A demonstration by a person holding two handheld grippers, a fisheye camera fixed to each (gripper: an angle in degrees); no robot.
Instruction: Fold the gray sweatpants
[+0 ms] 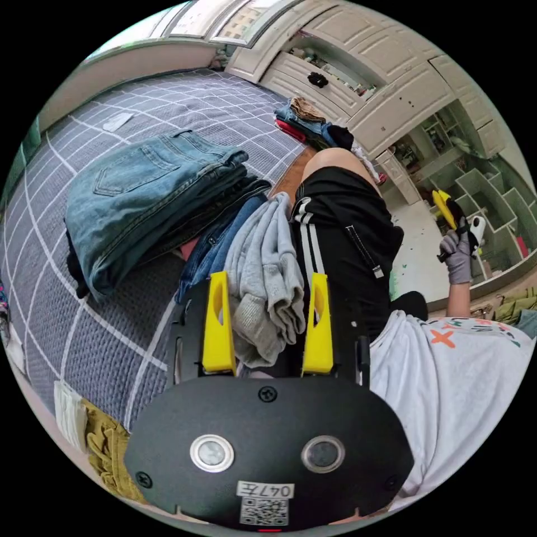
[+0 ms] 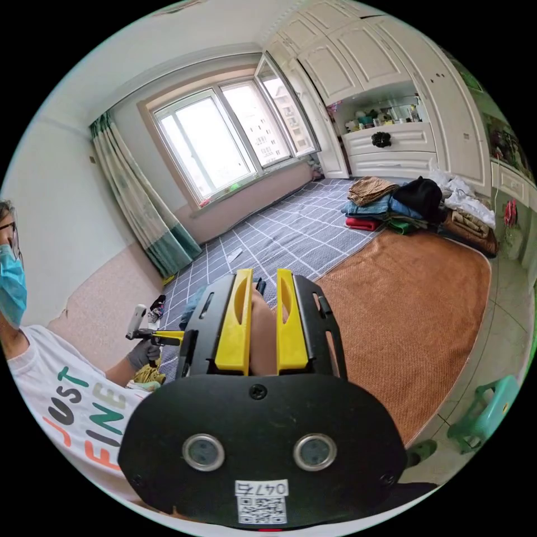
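Loosely, gray sweatpants [image 1: 265, 279] between left tongs [image 1: 267, 321] (bunched)

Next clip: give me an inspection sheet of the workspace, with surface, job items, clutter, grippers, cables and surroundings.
Surface: gray checked bed cover beside an orange-brown mat.
Job's things: gray sweatpants, bunched, lying between the left gripper's jaws beside the person's knee.
Clutter: folded jeans stack on the cover; a clothes pile at the mat's far end; olive cloth at the cover's edge.
Grippers: left gripper open around the sweatpants, not pressing them; right gripper open, nothing gripped, held up in a gloved hand.
Cables: nothing seen.
Surroundings: window with curtain, white cabinets, green stool on the floor.
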